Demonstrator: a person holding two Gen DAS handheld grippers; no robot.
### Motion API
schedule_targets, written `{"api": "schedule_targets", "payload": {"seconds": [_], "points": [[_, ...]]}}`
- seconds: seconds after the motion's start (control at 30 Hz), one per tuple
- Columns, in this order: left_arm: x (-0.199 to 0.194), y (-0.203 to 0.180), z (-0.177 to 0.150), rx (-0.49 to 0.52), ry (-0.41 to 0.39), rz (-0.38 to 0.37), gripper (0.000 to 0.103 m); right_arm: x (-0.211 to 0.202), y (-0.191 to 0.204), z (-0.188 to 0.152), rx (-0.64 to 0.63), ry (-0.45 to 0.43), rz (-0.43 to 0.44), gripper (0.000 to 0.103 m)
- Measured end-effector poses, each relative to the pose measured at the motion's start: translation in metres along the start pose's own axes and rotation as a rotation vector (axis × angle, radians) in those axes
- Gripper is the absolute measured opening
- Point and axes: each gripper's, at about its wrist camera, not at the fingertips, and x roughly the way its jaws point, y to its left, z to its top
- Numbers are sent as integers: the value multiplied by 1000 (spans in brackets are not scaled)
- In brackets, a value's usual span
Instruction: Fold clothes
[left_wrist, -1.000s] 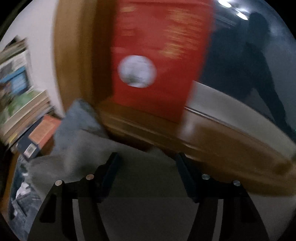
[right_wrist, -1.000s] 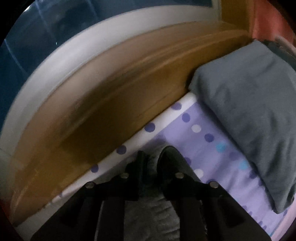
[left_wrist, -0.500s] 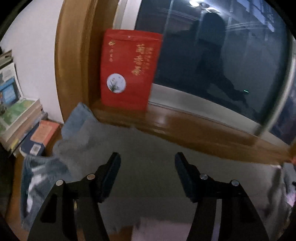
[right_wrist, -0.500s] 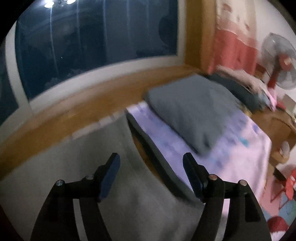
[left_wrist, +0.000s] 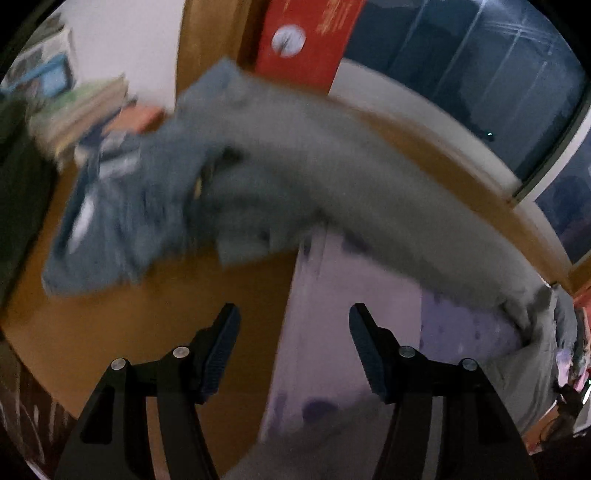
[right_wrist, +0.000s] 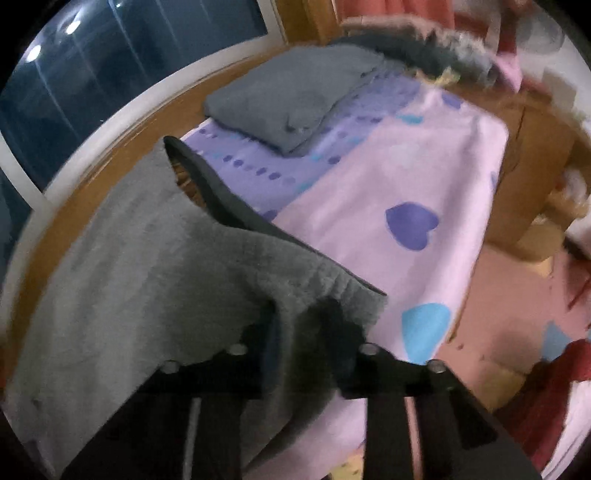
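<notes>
A grey knit garment hangs from my right gripper, which is shut on its ribbed hem above the pink and purple heart-print bed sheet. In the left wrist view the same grey garment stretches from the windowsill down across the bed to the right. My left gripper is open and holds nothing, hovering above the edge of the sheet, short of the garment. Blue jeans lie crumpled to the left of the grey garment.
A folded blue-grey item lies on the sheet's far side, near the window. A dark heap of clothes sits at the far end. A red bag stands on the wooden sill, with stacked books at left.
My right gripper, open half a second ago, has shut on the grey garment's hem and raised it over the bed. My left gripper stayed open and drew back from the garment.
</notes>
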Motion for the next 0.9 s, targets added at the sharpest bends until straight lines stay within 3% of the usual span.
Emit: {"api": "schedule_targets", "payload": {"seconds": [0.03, 0.1, 0.17, 0.33, 0.4, 0.53, 0.6, 0.67, 0.73, 0.77, 0.8, 0.9], "points": [[2, 0, -5, -15, 5, 6, 62, 0, -2, 2, -9, 11, 12, 2], [7, 0, -15, -45, 14, 17, 62, -6, -3, 8, -29, 2, 30, 2], [11, 1, -24, -75, 23, 28, 62, -22, 0, 14, -71, -47, 61, 2], [22, 2, -49, -149, 45, 56, 62, -25, -14, 23, -84, -15, 48, 7], [19, 4, -46, -179, 23, 56, 62, -22, -38, 19, 19, -10, 33, 17], [19, 10, -45, -203, 3, 68, 62, -14, -58, 12, 130, 8, 36, 22], [20, 12, -46, -198, 9, 82, 62, -13, -61, 16, 182, 20, 29, 37], [22, 17, -49, -176, 26, 105, 62, -8, -85, 17, 397, 63, 101, 51], [22, 25, -55, -172, 46, 117, 62, -11, -121, 14, 682, 46, 178, 51], [16, 33, -58, -195, 32, 98, 62, -18, -135, 14, 761, 13, 156, 51], [9, 41, -62, -222, 12, 76, 64, -26, -143, 16, 787, -28, 129, 51], [-18, 58, -72, -241, -83, 8, 89, -50, -137, 28, 709, -129, 103, 51]]}}
